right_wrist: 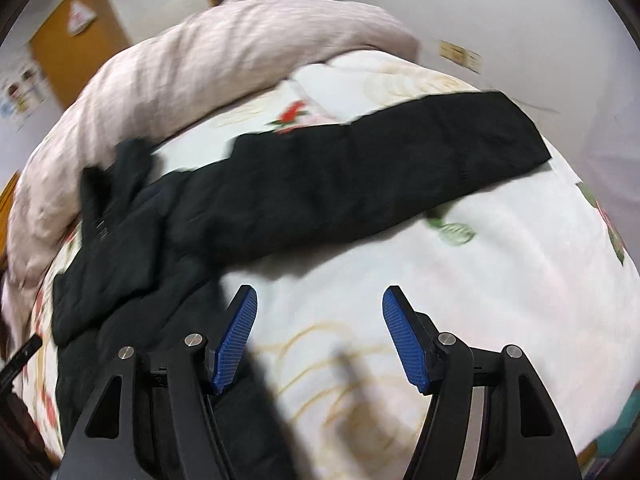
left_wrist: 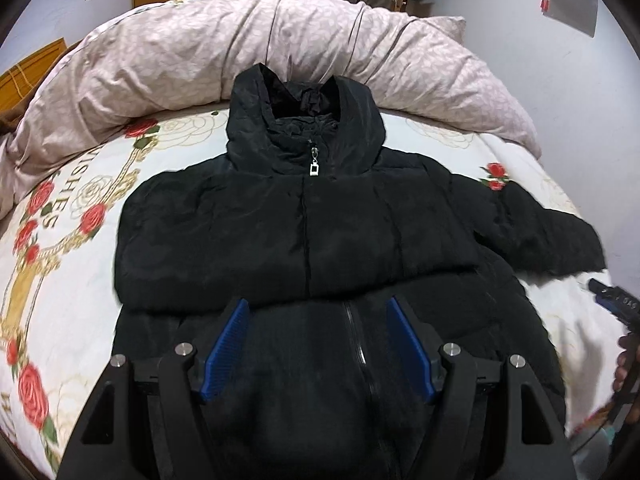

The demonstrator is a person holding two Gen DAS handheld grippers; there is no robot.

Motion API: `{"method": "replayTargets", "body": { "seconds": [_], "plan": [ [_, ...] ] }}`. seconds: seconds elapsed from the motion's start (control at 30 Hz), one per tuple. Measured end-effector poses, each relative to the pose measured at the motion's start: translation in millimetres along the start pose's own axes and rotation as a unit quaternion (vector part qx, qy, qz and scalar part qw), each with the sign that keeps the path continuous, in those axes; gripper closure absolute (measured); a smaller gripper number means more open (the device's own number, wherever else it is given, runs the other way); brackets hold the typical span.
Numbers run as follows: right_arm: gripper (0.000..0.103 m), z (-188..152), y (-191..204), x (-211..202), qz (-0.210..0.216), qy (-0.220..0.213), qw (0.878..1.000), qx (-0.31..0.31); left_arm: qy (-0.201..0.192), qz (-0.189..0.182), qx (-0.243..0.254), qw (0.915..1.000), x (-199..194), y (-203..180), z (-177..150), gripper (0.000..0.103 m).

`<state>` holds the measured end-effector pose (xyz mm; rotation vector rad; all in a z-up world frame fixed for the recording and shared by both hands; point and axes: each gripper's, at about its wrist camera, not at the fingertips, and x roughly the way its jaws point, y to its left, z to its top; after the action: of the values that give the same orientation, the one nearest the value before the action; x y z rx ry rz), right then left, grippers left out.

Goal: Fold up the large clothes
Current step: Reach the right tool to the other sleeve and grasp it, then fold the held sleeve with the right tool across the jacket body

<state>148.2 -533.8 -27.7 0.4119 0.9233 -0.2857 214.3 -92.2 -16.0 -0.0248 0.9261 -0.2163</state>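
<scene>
A black hooded puffer jacket point(left_wrist: 304, 224) lies front up on the bed, zipped, with a silver zip pull point(left_wrist: 315, 169) at the collar. One sleeve is folded across the chest. The other sleeve point(left_wrist: 552, 240) point(right_wrist: 400, 160) stretches out flat to the right. My left gripper point(left_wrist: 318, 301) hovers open over the jacket's lower front, nothing between its blue pads point(left_wrist: 228, 344). My right gripper point(right_wrist: 320, 290) is open over bare sheet just below the spread sleeve, its left finger by the jacket's side edge. It also shows at the right edge of the left wrist view as the right gripper point(left_wrist: 614, 300), held by a hand point(left_wrist: 624, 364).
The white bedsheet point(left_wrist: 80, 208) with red roses covers the bed. A pinkish duvet point(left_wrist: 224, 48) is heaped along the far side behind the hood. An orange wooden door point(right_wrist: 76, 36) and pale walls stand beyond. The right wrist view is motion blurred.
</scene>
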Motion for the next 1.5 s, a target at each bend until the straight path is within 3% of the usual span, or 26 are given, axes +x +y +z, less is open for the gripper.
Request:
{"method": "replayTargets", "body": {
  "seconds": [0.2, 0.33, 0.47, 0.7, 0.73, 0.8, 0.9, 1.2, 1.5],
  "plan": [
    [0.037, 30.3, -53.4, 46.4, -0.029, 0.004, 0.998, 0.057, 0.009, 0.023, -0.003, 0.9997, 54.9, 2.6, 22.9, 0.03],
    [0.037, 44.0, -81.9, 66.5, -0.015, -0.001, 0.995, 0.1, 0.017, 0.034, -0.007, 0.9992, 83.9, 6.1, 31.3, 0.03],
    [0.032, 58.8, -87.7, 73.0, 0.003, -0.031, 0.993, 0.111, 0.016, 0.038, -0.004, 0.9991, 100.9, 4.9, 36.2, 0.028],
    [0.032, 72.3, -96.2, 75.9, 0.006, -0.072, 0.984, 0.161, 0.009, 0.035, -0.002, 0.9993, 113.9, 3.1, 41.7, 0.025],
    [0.034, 73.4, -95.6, 75.3, 0.0, -0.074, 0.984, 0.163, 0.009, 0.035, 0.0, 0.9993, 115.2, 2.9, 41.8, 0.025],
    [0.06, 76.6, -95.4, 75.0, -0.018, -0.075, 0.984, 0.161, 0.01, 0.034, 0.001, 0.9994, 115.7, 3.0, 42.1, 0.025],
    [0.081, 80.2, -97.5, 69.1, -0.02, -0.075, 0.984, 0.162, 0.012, 0.029, -0.004, 0.9995, 112.5, 4.2, 43.5, 0.025],
    [0.091, 93.4, -62.8, 13.0, -0.001, -0.109, 0.987, 0.117, 0.006, 0.013, -0.017, 0.9998, 79.9, 6.3, 45.3, 0.025],
    [0.092, 102.2, 18.5, -49.7, 0.059, -0.15, 0.986, 0.043, -0.01, 0.017, -0.022, 0.9996, 38.0, 24.3, 48.4, 0.025]
  ]
}}
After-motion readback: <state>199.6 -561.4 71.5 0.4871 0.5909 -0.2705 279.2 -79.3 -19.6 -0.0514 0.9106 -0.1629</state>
